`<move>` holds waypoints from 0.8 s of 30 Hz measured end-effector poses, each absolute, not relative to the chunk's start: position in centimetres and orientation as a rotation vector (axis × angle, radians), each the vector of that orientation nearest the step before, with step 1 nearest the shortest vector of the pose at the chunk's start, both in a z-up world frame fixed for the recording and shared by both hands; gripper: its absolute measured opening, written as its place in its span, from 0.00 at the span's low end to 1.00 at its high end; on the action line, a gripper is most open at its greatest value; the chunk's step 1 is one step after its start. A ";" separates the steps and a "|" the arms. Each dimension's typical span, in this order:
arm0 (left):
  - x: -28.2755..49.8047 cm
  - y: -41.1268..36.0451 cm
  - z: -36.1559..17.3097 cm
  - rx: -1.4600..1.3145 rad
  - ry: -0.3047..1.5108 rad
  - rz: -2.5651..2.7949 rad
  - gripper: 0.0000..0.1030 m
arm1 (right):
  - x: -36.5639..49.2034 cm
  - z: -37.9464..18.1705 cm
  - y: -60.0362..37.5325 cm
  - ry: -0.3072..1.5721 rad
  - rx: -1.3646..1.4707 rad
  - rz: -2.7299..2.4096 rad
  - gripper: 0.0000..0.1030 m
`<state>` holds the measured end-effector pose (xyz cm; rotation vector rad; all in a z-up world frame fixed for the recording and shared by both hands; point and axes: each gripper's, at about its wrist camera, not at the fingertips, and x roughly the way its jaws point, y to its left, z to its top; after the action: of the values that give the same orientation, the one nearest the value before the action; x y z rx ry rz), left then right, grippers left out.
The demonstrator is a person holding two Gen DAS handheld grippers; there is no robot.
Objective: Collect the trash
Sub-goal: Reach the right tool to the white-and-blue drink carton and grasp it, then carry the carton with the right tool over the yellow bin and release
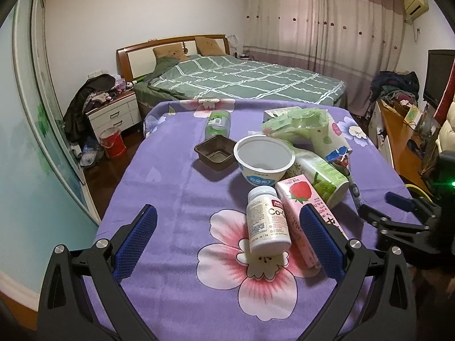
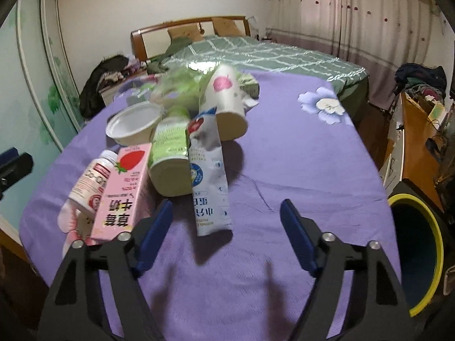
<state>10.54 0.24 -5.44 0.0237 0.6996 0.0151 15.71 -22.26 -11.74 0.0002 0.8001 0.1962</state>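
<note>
A: Left claw (image 1: 227,227)?
B: Spread, nothing pinched; white pill bottle (image 1: 267,221) lies between its fingers on the purple bench (image 1: 170,170).
A: Right claw (image 2: 227,221)?
B: Spread, empty. Blue-white pouch (image 2: 209,182) just ahead; pink carton (image 2: 122,190) beside the bottle, cups behind it.

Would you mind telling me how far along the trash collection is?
Nothing looks collected yet. Both hand-held grippers, left and right, are open and empty. The blue-and-white pouch lies ahead of the right one. The supplement bottle, strawberry milk carton and white cup remain on the table.
</note>
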 end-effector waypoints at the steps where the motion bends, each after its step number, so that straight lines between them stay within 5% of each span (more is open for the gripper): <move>1: 10.9 0.1 -5.6 0.025 0.704 0.011 0.96 | 16.1 -12.0 -22.2 0.808 0.003 0.197 0.61; 4: 11.2 -0.1 -5.9 0.029 0.713 0.004 0.96 | 16.9 -12.5 -21.8 0.825 -0.002 0.201 0.52; 7: 11.8 -0.2 -6.3 0.027 0.722 -0.004 0.96 | 17.3 -12.9 -21.8 0.838 0.002 0.204 0.25; 10: 12.3 -0.5 -6.6 0.027 0.729 -0.011 0.96 | 16.9 -12.7 -21.9 0.831 0.007 0.218 0.10; 24: 12.7 -2.3 -7.0 0.045 0.740 -0.065 0.96 | 12.8 -9.3 -26.4 0.768 0.091 0.223 0.06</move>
<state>12.71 -2.34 -7.03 0.0448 0.7401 -0.0653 12.82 -26.40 -9.30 0.0910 0.7675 0.2229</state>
